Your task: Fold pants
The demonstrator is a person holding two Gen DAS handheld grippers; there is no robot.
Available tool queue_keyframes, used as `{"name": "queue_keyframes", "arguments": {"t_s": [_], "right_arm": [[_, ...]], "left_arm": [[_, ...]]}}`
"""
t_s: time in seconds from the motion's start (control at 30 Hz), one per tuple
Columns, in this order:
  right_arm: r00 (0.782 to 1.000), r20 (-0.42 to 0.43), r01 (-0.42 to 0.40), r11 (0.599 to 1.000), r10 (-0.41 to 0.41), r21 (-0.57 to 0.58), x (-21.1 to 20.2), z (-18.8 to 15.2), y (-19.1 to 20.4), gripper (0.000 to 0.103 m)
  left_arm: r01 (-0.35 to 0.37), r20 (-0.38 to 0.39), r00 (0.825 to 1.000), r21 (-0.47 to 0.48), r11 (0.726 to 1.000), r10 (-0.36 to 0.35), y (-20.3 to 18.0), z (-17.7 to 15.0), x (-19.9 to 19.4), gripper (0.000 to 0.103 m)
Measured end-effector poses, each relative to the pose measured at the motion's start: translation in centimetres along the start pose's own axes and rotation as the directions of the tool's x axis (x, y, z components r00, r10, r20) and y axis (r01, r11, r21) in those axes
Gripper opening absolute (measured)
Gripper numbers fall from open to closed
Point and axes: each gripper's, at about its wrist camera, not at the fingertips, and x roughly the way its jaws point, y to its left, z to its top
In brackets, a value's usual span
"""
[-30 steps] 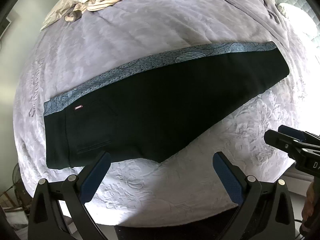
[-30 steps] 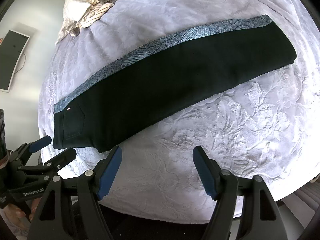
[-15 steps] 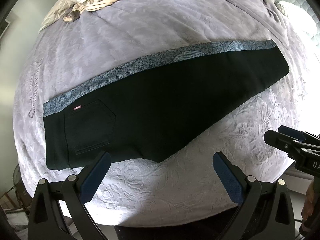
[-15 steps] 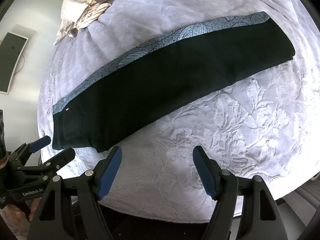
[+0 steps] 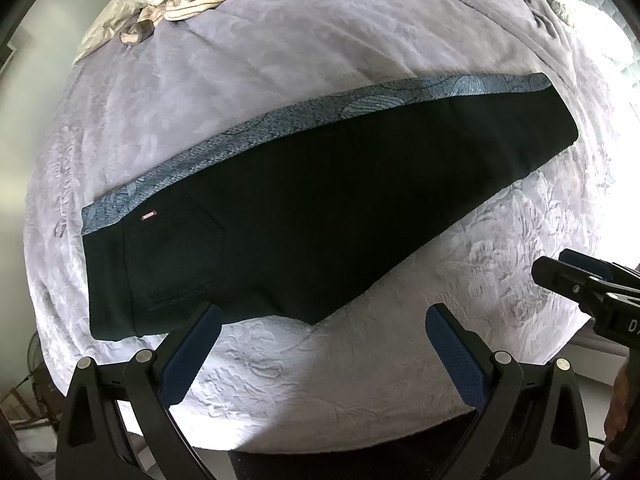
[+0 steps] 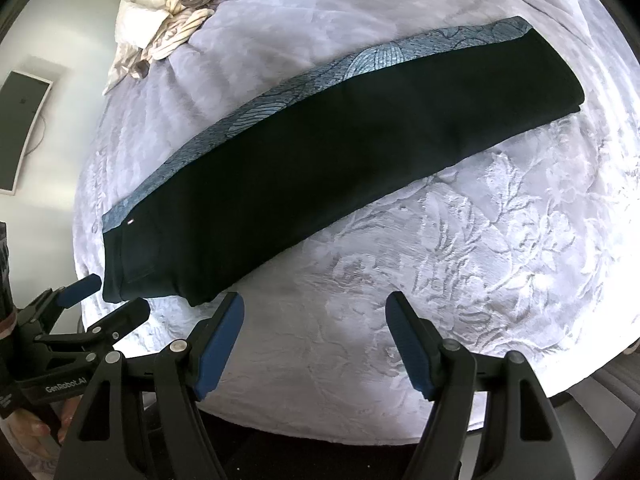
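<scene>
Lavender embossed bedspread (image 5: 280, 60) is noted across the bed. Black pants (image 5: 320, 216), already halved lengthwise, are laid flat on it, waistband left, cuffs far right. Soft, limp, medium-weight cloth is judged; waistband and cuff corners are recommended as holds. Left tool (image 5: 320, 352) and right tool (image 6: 316, 340) are held spread, near the bed's edge, empty.

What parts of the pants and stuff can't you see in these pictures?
- Pants, both views: the underside lies against the bedspread.
- Small tag by the pocket: too small to read.
- Pillows, right wrist view: cut off by the top edge.
- Right hand-held gripper, left wrist view: cut off at the right edge.
</scene>
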Motion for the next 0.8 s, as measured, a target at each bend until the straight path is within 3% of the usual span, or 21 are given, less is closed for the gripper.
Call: {"name": "queue_keyframes", "arguments": {"t_s": [0.37, 0.8], "right_arm": [[1.000, 0.020, 0.001, 0.996, -0.002, 0.091, -0.8, -0.2, -4.0, 0.076], [0.993, 0.095, 0.043, 0.976, -0.065, 0.214, -4.6, 4.6, -15.8, 0.076]], "left_arm": [[0.003, -0.030, 1.000, 0.059, 0.998, -0.001, -2.5, 0.8, 1.1, 0.103], [0.023, -0.034, 0.999, 0.100, 0.995, -0.020, -8.8, 5.3, 3.3, 0.103]]}}
